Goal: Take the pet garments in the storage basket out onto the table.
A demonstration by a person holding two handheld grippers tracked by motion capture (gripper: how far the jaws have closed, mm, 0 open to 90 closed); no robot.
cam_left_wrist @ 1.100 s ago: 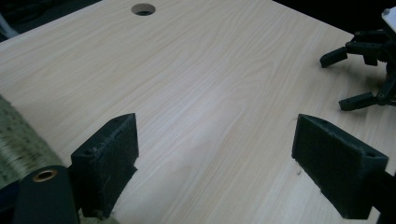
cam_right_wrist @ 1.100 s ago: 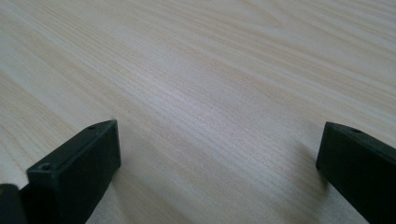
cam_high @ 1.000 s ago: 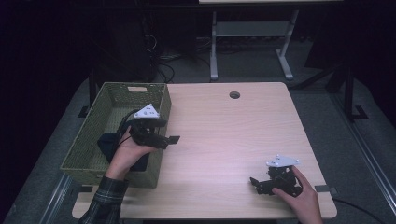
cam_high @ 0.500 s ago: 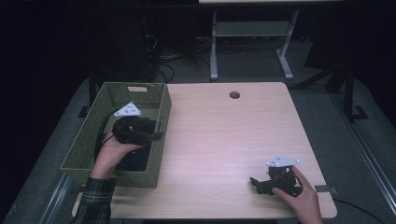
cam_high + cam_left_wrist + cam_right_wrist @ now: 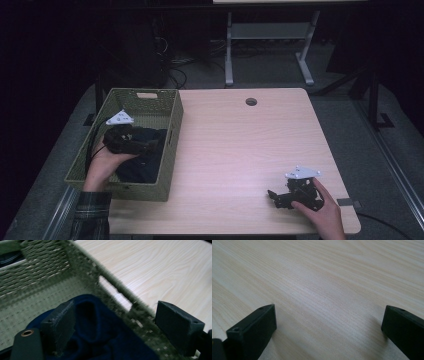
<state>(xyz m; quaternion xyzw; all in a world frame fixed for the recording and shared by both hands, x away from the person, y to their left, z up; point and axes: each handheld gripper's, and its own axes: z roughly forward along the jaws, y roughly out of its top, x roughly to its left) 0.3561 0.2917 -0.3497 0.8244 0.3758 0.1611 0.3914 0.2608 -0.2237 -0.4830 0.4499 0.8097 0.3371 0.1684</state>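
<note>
A woven green basket (image 5: 170,131) stands on the left part of the wooden table (image 5: 235,145). Dark blue cloth (image 5: 145,160) lies inside it. My left gripper (image 5: 150,146) hangs over the basket, above the cloth, held by a hand in a plaid sleeve. In the left gripper view its jaws stand wide apart with nothing between them; the blue cloth (image 5: 100,340) and the basket's wall (image 5: 112,295) lie below. My right gripper (image 5: 272,195) rests low on the table near the front right corner, open, with bare wood (image 5: 324,290) between its jaws.
A round cable hole (image 5: 251,101) sits near the table's far edge. A metal stand (image 5: 265,45) and cables lie on the floor behind the table. Dark floor surrounds the table.
My left gripper has moved left from the table's edge into the basket and lower over the cloth. The right gripper has not moved.
</note>
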